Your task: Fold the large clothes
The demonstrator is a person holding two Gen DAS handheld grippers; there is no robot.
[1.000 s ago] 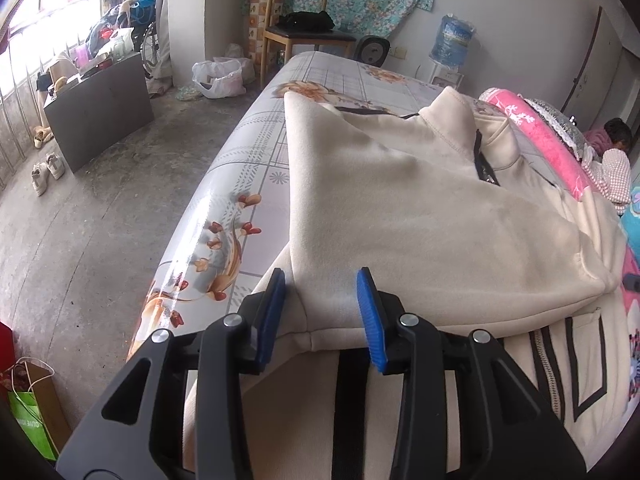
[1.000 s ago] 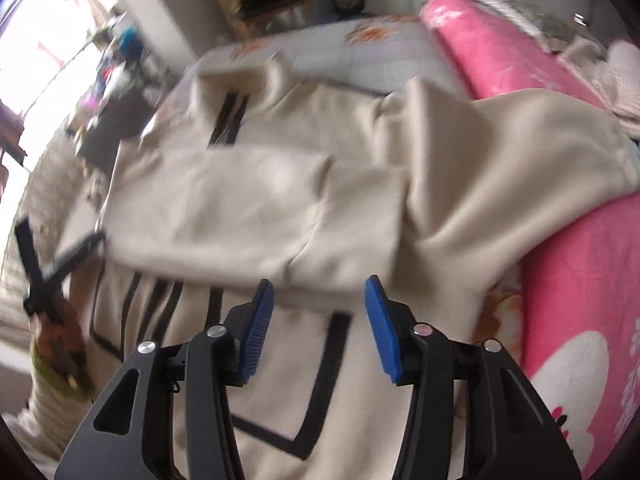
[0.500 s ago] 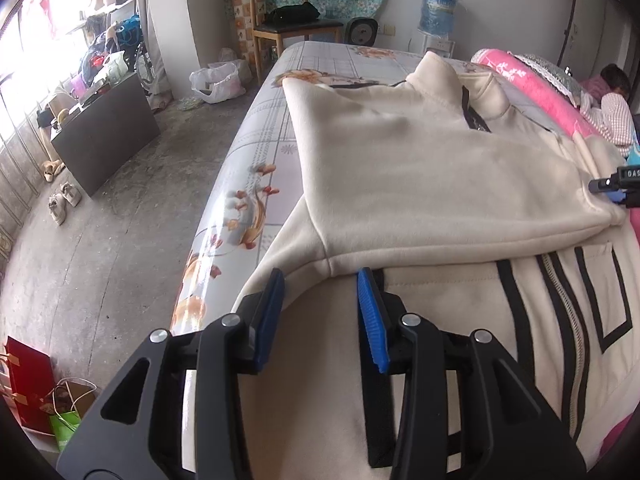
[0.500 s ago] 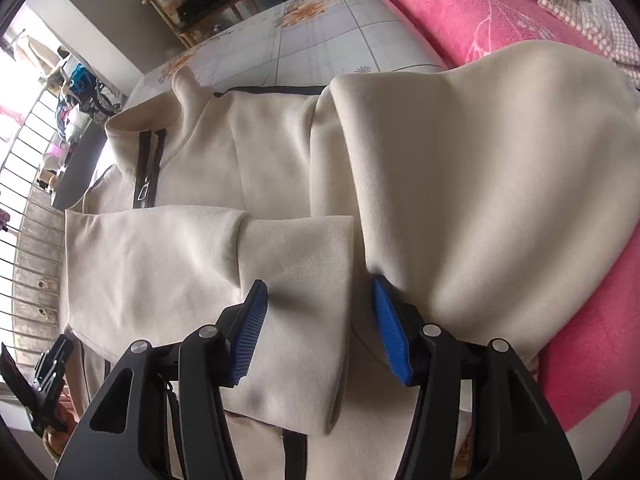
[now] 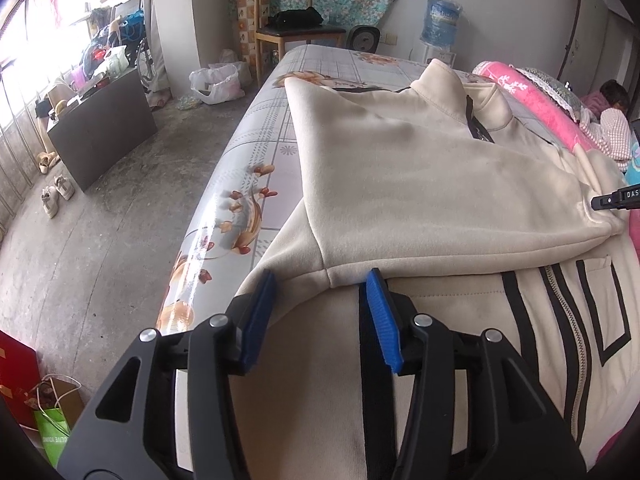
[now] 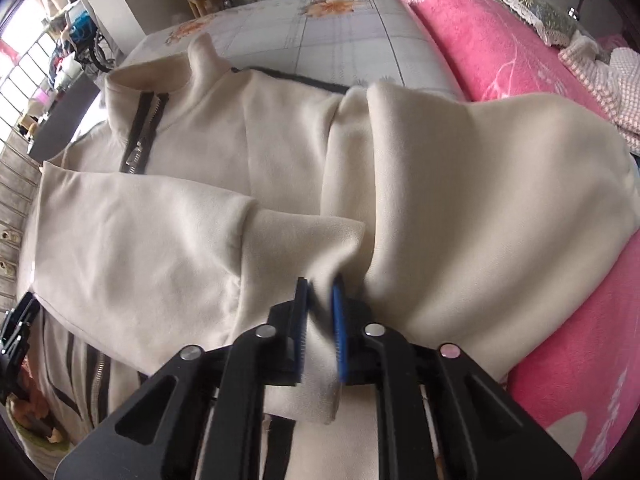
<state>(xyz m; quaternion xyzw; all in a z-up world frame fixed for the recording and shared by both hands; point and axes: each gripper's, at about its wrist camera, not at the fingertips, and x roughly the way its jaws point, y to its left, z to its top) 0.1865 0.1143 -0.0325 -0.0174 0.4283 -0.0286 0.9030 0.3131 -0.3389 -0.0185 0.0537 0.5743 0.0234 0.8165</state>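
A cream jacket [image 5: 420, 184] with black stripes and a zipper lies spread on the bed, one sleeve folded across its chest. In the left wrist view my left gripper [image 5: 320, 282] hovers at the near left edge of that folded sleeve. Its jaws are opening, and the fold's hem lies between the blue pads [image 5: 380, 312] without being pressed. In the right wrist view my right gripper [image 6: 320, 294] is shut on the sleeve cuff [image 6: 304, 240], pinching a ridge of cloth. The jacket's collar [image 6: 160, 92] points away. The right gripper's tip [image 5: 616, 198] shows at the left wrist view's right edge.
The bed's floral sheet [image 5: 248, 184] ends at its left edge above a concrete floor. A pink blanket [image 6: 500, 44] runs along the bed's right side. A wooden chair [image 5: 296, 28], a water bottle [image 5: 440, 18], a dark cabinet [image 5: 100, 124], bags and shoes stand beyond.
My right gripper came down over the sleeve cuff and closed on it. My left gripper's jaws spread a little wider; the hand stayed about where it was.
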